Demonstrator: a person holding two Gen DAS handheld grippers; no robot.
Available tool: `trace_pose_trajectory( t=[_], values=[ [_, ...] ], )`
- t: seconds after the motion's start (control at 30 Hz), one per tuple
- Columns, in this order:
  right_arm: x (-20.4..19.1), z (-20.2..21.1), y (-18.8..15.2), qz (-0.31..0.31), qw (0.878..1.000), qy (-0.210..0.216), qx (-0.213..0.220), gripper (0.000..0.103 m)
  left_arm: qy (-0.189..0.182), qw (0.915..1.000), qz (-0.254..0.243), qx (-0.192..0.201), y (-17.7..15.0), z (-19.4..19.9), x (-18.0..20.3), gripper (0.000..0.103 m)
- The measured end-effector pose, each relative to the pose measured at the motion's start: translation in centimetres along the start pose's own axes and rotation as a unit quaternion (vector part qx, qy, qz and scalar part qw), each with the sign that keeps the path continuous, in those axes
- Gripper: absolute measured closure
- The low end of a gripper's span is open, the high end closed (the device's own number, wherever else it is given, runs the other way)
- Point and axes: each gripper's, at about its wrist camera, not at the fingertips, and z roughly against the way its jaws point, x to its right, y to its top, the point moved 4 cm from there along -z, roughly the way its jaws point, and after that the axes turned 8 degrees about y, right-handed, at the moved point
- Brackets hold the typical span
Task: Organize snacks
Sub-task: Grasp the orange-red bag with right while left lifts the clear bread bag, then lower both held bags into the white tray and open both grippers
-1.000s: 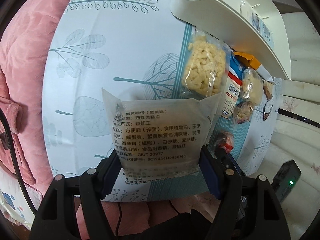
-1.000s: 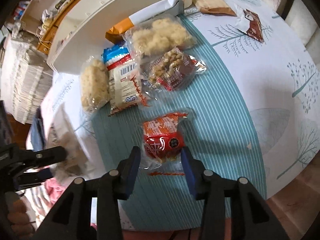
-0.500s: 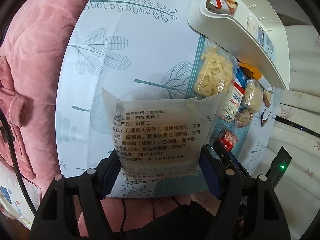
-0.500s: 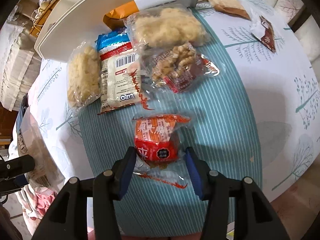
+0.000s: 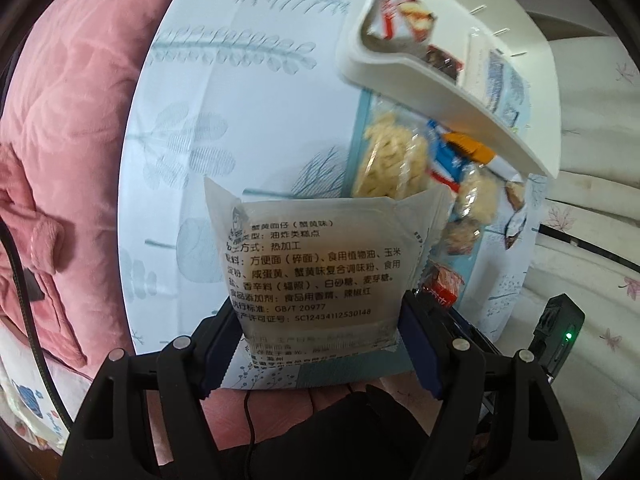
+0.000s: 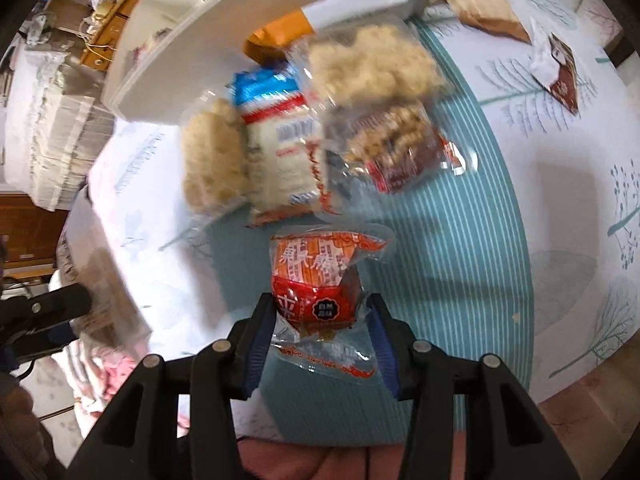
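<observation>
My left gripper [image 5: 320, 320] is shut on a translucent grey snack packet [image 5: 316, 256] with black printed text, held upright above the table's near edge. My right gripper [image 6: 320, 316] is shut on a red and orange snack packet [image 6: 316, 280], at the striped runner [image 6: 460, 240]. A white tray [image 5: 420, 80] stands at the table's far side and holds a few packets [image 5: 404, 20]. Several loose snack packets [image 6: 376, 68] lie in front of the tray [image 6: 248, 12].
The round table [image 5: 248, 92] has a white cloth with a leaf print. A pink cushion [image 5: 68, 120] lies left of it. A brown packet [image 6: 484, 12] and a dark red packet [image 6: 560, 76] lie at the far right. A black device [image 5: 556, 332] with a green light sits at right.
The left gripper has moved with its packet towards the tray, which now shows larger. The right gripper has closed in on the red packet and now grips it.
</observation>
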Motion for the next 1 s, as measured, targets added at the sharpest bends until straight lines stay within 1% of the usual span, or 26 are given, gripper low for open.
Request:
trace_pose_trajectory(
  t=[0.13,0.2,0.4,0.57,0.7,0.87,1.0],
  values=[
    [-1.0,2.2,1.3,0.017,1.000,0.020,0.011,0.057,0.003,0.9997,-0.014,0.018,1.5,2.0,1.4,0.029],
    [-1.7,3.4,2.4,0.029,0.999,0.029,0.020,0.056,0.003,0.9994,-0.017,0.029,2.4,3.1,2.2,0.029],
    [-3.0,6.7,5.6,0.069,0.996,0.037,0.049,0.056,-0.005,0.9982,-0.024,0.055,4.7,5.7,5.0,0.029],
    [-3.2,10.0,8.6,0.096,0.991,0.043,0.084,0.056,-0.001,0.9965,-0.030,0.078,7.0,7.3,7.7,0.029],
    [-3.0,11.4,10.6,0.103,0.987,0.050,0.111,0.056,0.001,0.9951,-0.035,0.092,8.5,7.8,9.4,0.029],
    [-2.6,12.2,13.2,0.112,0.982,0.054,0.144,0.056,-0.001,0.9922,-0.039,0.119,10.3,7.9,11.5,0.029],
    [-2.2,12.7,14.7,0.132,0.976,0.053,0.163,0.056,-0.023,0.9906,-0.037,0.130,11.7,7.3,12.9,0.028]
  ],
)
